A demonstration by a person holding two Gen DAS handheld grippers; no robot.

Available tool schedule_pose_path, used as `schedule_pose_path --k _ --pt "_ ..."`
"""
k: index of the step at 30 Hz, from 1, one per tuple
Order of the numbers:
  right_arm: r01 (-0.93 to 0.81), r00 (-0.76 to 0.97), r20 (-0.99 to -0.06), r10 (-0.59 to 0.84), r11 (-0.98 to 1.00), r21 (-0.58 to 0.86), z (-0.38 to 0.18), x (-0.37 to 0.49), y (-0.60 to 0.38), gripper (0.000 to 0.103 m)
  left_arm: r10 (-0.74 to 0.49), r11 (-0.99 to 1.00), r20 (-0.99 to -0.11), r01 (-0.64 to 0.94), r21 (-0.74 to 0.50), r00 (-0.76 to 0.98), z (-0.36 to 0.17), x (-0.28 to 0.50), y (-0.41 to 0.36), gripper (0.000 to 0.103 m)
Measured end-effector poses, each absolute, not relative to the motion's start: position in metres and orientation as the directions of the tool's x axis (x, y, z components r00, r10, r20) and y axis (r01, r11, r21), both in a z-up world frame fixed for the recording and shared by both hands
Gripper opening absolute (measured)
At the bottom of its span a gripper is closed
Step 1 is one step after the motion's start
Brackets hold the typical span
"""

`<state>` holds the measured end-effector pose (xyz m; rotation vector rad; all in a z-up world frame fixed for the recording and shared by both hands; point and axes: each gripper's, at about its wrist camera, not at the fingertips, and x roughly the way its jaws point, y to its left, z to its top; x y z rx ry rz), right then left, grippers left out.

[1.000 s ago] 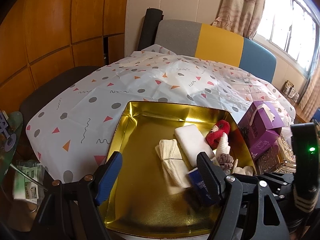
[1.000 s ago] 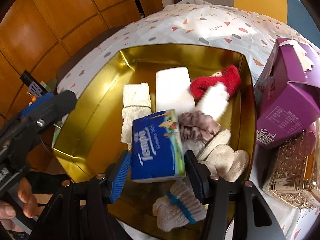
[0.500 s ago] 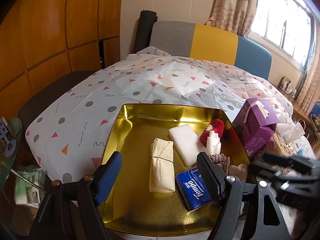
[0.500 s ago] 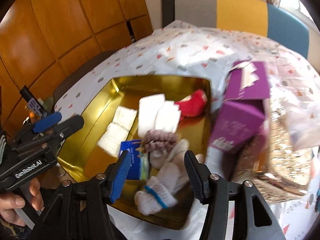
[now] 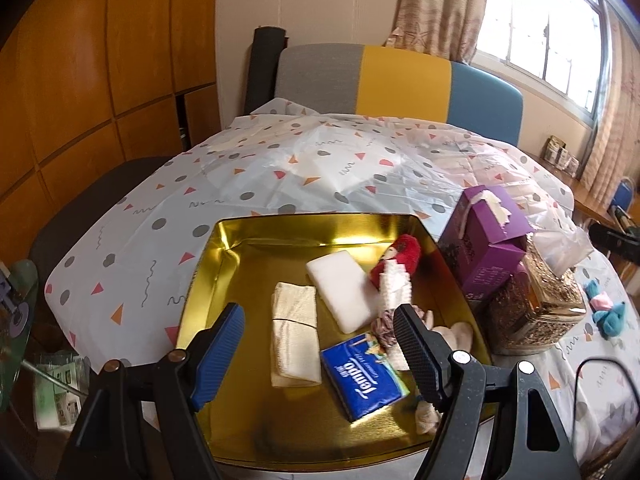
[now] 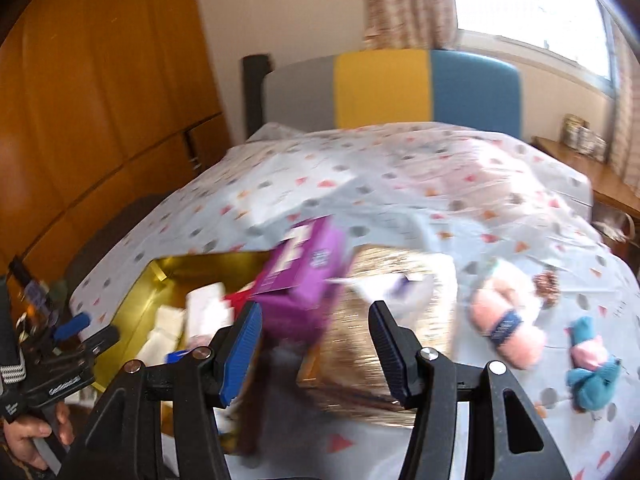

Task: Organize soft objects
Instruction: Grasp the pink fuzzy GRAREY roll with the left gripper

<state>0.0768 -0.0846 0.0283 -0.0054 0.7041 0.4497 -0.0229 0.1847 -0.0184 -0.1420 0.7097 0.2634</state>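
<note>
Grippers are both standing with jaws apart and nothing between the pads. The left gripper [image 5: 320,340] is hanging over the near part of the gold tray [image 5: 224,236], pointing down at a slant. Between its fingers, a little ahead, a folded cream cloth [image 5: 294,336] is lying on the tray floor. Just ahead of the right finger a blue tissue pack [image 5: 366,378] is lying flat, and beyond it a white sponge [image 5: 340,290] is resting. Further ahead and to the right a red plush [image 5: 400,254] is leaning at the tray's far right side, with a white knitted piece [image 5: 394,286] across it. A brownish scrunchie [image 5: 382,326] is partly hidden behind the right finger.

To the right of this gripper, outside the tray, a purple box [image 5: 484,240] is standing beside a gold glitter box [image 5: 536,304]. Far to the right a teal toy [image 5: 610,312] is lying on the tablecloth [image 5: 240,184].

The right gripper [image 6: 316,344] is half open and empty; its view is blurred. Straight ahead of its fingers the purple box [image 6: 304,280] and the glitter box [image 6: 384,320] are showing. To its right a pink yarn ball [image 6: 504,324] and the teal toy [image 6: 592,364] are lying on the cloth, well apart from the tray [image 6: 160,276]. To its far left a hand [image 6: 28,436] is holding the left gripper.
</note>
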Motion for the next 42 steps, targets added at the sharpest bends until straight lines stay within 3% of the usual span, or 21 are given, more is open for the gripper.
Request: schedule_pose_path --k 10,20,23,29,37,42 --pt "-0.073 0.734 -0.662 0.156 0.986 0.151 0.012 0.112 -0.205 0.056 0.147 0.978 -0.670 -0.210 -0.013 0.728 -0.019 -0.015 0.158 0.077" --pt "0.476 0.671 -0.691 -0.269 0.871 0.123 -0.038 0.134 -0.363 0.056 0.087 0.991 -0.651 -0.129 -0.018 0.754 0.001 -0.004 0.134 0.077" --pt "0.530 0.666 -0.719 -0.197 0.803 0.272 -0.045 0.127 -0.392 0.056 0.043 0.996 -0.627 -0.078 -0.029 0.778 0.014 0.004 0.117 0.077" --pt "0.498 0.637 -0.761 -0.123 0.819 0.284 -0.054 0.133 -0.387 0.056 -0.110 0.991 -0.594 0.131 -0.008 0.797 0.041 0.025 0.052 0.078" --pt "0.480 0.664 -0.745 -0.059 0.797 0.366 -0.055 0.131 -0.389 0.056 -0.322 0.923 -0.624 0.384 -0.038 0.712 0.054 0.053 -0.044 0.078" --pt "0.479 0.687 -0.726 -0.029 0.770 0.422 -0.053 0.126 -0.395 0.056 -0.380 0.896 -0.677 0.432 -0.101 0.630 0.048 0.083 -0.097 0.077"
